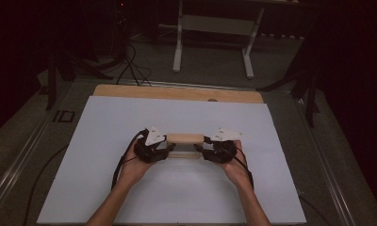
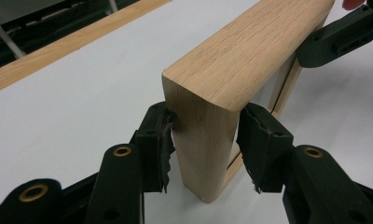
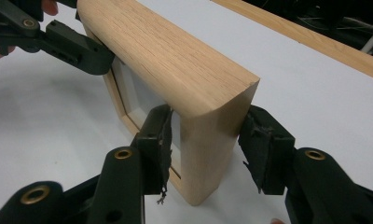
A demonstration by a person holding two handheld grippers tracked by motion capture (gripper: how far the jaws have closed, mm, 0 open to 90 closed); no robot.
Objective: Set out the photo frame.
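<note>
A light wooden picture frame (image 1: pixel 184 139) stands upright on the white sheet (image 1: pixel 177 193) at mid-table. My left gripper (image 1: pixel 170 149) is at its left end and my right gripper (image 1: pixel 200 149) at its right end. In the left gripper view the black pads (image 2: pixel 159 140) of my left gripper (image 2: pixel 203 135) sit against both faces of the frame's end post (image 2: pixel 203 154), shut on it. In the right gripper view my right gripper (image 3: pixel 205 140) straddles the other end post (image 3: pixel 208 158). Its right pad touches the wood, and a thin gap shows at the left pad (image 3: pixel 159 144).
A strip of wooden tabletop (image 1: pixel 177 93) shows beyond the sheet's far edge. Past it, on the floor, stand a white table base (image 1: pixel 215 28) and dark stands with cables (image 1: pixel 130 66). A metal rail (image 1: pixel 17 155) runs along the left.
</note>
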